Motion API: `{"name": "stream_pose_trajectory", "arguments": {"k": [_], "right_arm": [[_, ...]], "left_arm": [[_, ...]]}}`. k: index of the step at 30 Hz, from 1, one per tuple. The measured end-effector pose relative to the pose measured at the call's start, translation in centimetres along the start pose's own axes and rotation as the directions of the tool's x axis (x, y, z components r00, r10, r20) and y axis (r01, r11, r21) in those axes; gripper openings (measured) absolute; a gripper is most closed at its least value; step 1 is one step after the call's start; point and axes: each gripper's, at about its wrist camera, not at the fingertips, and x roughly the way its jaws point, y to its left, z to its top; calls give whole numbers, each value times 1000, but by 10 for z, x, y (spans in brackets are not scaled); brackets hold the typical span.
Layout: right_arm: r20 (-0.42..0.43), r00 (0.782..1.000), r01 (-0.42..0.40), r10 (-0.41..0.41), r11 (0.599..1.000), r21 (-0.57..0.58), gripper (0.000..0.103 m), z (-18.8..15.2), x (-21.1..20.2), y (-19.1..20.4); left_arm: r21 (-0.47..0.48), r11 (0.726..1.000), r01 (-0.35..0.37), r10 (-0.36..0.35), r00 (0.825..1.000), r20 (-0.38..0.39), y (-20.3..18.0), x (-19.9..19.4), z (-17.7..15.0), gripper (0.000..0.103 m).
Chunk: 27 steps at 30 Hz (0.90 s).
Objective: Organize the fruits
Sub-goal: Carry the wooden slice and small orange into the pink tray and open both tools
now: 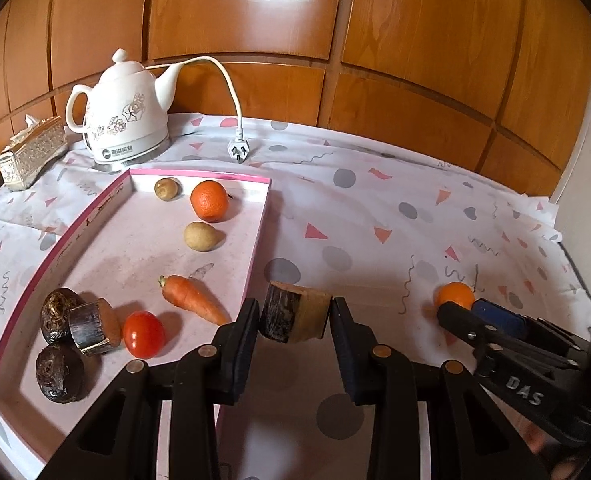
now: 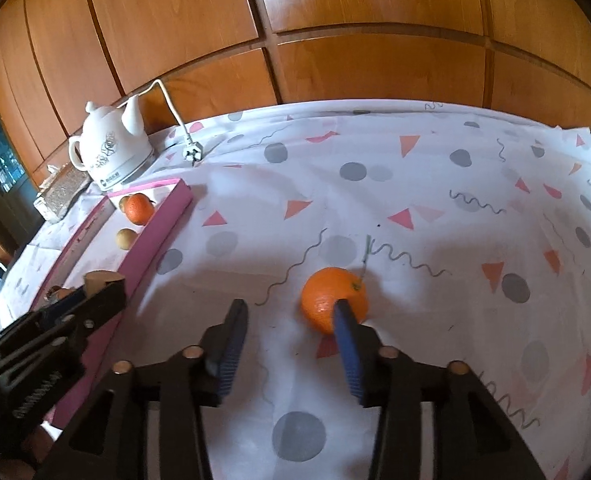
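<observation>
My left gripper (image 1: 295, 316) is clamped on a sugarcane piece (image 1: 295, 317) beside the pink tray (image 1: 261, 220), while my right gripper (image 2: 291, 316) stands apart near an orange (image 2: 329, 294).

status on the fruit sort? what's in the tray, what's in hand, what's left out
Mostly done. In the pink tray: an orange, carrot, tomato and several brown pieces. In hand: the left gripper holds a sugarcane chunk just outside the tray's right wall, not yet dropped in. Left: one loose orange on the cloth, with the open right gripper at it, ungrasped.
</observation>
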Motion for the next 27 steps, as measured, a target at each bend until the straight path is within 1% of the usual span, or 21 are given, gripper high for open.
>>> {"name": "stream_pose_trajectory", "arguments": {"k": [1,3,6,8,10,12,13,14,16,17,19,21,24,27], "right_arm": [[1,1000,24,-24,1000,-12,50,2,2,1],[9,996,91,-91,996,-23,50,5,4,1],[21,995,96,-96,995,25,50,6,2,-11],[-18,993,120,-119,992,27,50,6,11,-19],[-34,991,134,-132,990,47,50,6,18,-29],[-42,992,123,-120,990,65,50,7,24,-35],[-49,992,120,-117,991,64,48,8,28,-37],[-47,991,129,-126,990,58,43,9,30,-38],[-43,991,129,-127,990,55,37,11,33,-39],[-40,991,131,-129,990,45,35,11,33,-38],[-32,990,136,-135,990,26,34,12,31,-36],[-20,993,120,-120,993,16,34,13,28,-32],[-7,996,85,-85,996,-5,34,18,22,-18],[1,1000,25,-25,999,-30,34,22,18,2]], "left_arm": [[0,1000,2,-2,1000,0,0,-1,0,37],[-5,1000,10,-10,1000,-2,1,-2,1,37],[-4,1000,10,-10,1000,2,3,-3,1,37],[-18,1000,18,-18,1000,-5,4,-2,2,37],[-21,1000,17,-18,1000,-4,5,-2,3,37],[-25,999,22,-23,1000,-8,5,-1,4,37],[-24,999,22,-22,1000,-8,5,-1,4,37],[-21,1000,23,-23,1000,-8,5,-2,5,37],[-23,999,25,-25,1000,-10,6,-2,5,37],[-23,999,24,-24,1000,-10,6,-1,6,37],[-26,999,19,-19,1000,-8,8,-2,8,37],[-28,1000,12,-12,1000,-2,11,-4,11,37],[-26,1000,-8,8,1000,10,18,-10,16,37],[-39,999,-29,29,999,20,31,-16,20,37]]}}
